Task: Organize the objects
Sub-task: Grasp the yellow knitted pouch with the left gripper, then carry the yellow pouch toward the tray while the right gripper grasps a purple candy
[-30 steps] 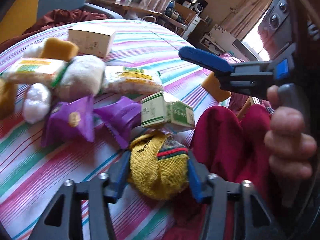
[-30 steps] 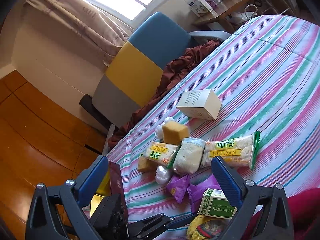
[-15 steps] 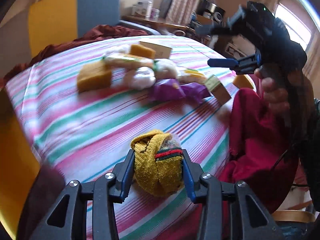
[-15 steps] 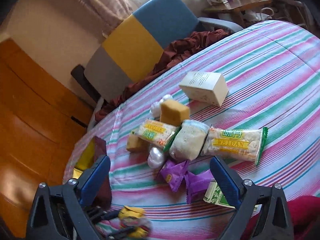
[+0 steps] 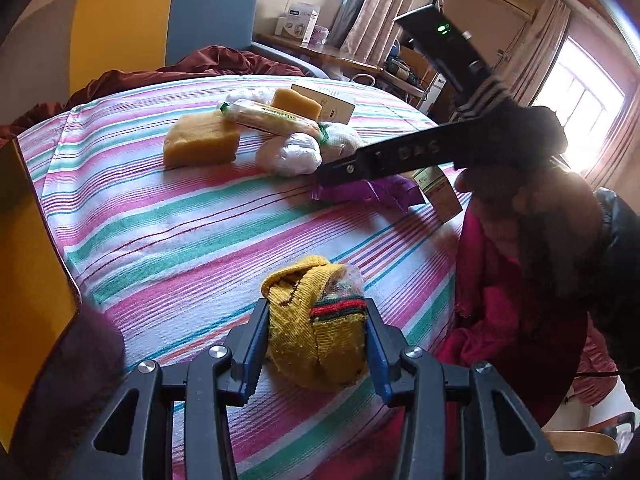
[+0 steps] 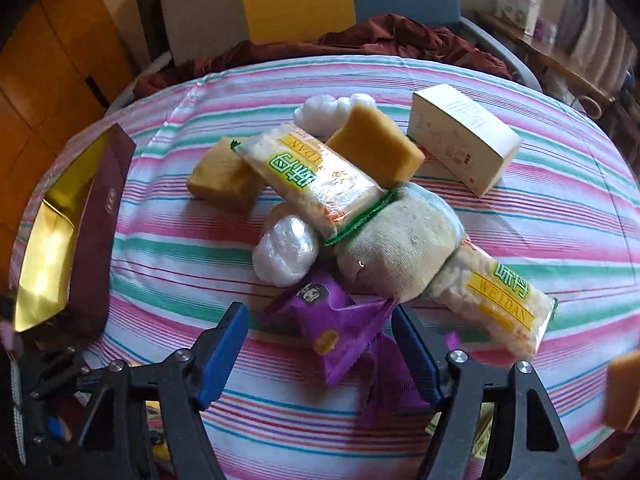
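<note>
"weidan" on the clear snack packet [image 6: 494, 300].

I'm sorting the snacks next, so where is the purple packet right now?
In the right wrist view, the purple packet lies on the striped cloth between the right gripper's open jaws, just in front of the grey sock.
</note>
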`<state>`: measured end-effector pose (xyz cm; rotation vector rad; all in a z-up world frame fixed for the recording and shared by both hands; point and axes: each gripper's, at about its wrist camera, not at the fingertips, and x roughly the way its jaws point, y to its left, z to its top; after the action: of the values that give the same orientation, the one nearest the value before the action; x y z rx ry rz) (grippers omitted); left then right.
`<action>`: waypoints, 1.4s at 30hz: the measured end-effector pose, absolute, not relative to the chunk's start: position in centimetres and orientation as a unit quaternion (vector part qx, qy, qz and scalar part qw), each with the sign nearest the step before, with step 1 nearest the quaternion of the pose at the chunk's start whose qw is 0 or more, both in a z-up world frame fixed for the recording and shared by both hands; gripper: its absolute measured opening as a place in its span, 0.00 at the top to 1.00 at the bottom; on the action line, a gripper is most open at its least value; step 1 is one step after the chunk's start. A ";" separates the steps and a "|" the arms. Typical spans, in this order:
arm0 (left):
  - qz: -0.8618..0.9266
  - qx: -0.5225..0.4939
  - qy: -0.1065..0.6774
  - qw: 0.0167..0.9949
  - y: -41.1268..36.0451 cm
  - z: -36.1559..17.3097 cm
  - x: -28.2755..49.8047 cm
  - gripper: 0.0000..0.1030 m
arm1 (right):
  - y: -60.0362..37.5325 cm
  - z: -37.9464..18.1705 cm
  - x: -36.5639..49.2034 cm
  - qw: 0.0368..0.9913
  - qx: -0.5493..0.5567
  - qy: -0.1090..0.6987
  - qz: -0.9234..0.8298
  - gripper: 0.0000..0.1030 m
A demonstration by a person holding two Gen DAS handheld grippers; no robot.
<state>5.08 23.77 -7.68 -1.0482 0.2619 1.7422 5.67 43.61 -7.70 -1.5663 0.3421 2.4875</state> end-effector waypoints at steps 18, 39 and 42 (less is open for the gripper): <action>0.723 -0.449 0.090 0.517 23.8 -8.0 4.4 0.47 | 42.4 -7.5 5.6 0.050 -0.533 0.135 0.834 0.31; 0.728 -0.432 0.111 0.521 24.2 -7.6 5.2 0.55 | 40.7 -9.6 1.4 -0.016 -0.559 0.030 0.828 0.64; 0.729 -0.430 0.111 0.521 23.8 -7.2 5.4 0.59 | 41.2 -9.6 1.2 -0.019 -0.559 0.044 0.828 0.63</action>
<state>5.41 23.76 -7.22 -1.0308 0.2652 1.7466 1.24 41.21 -9.57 -1.7783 0.1392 2.6324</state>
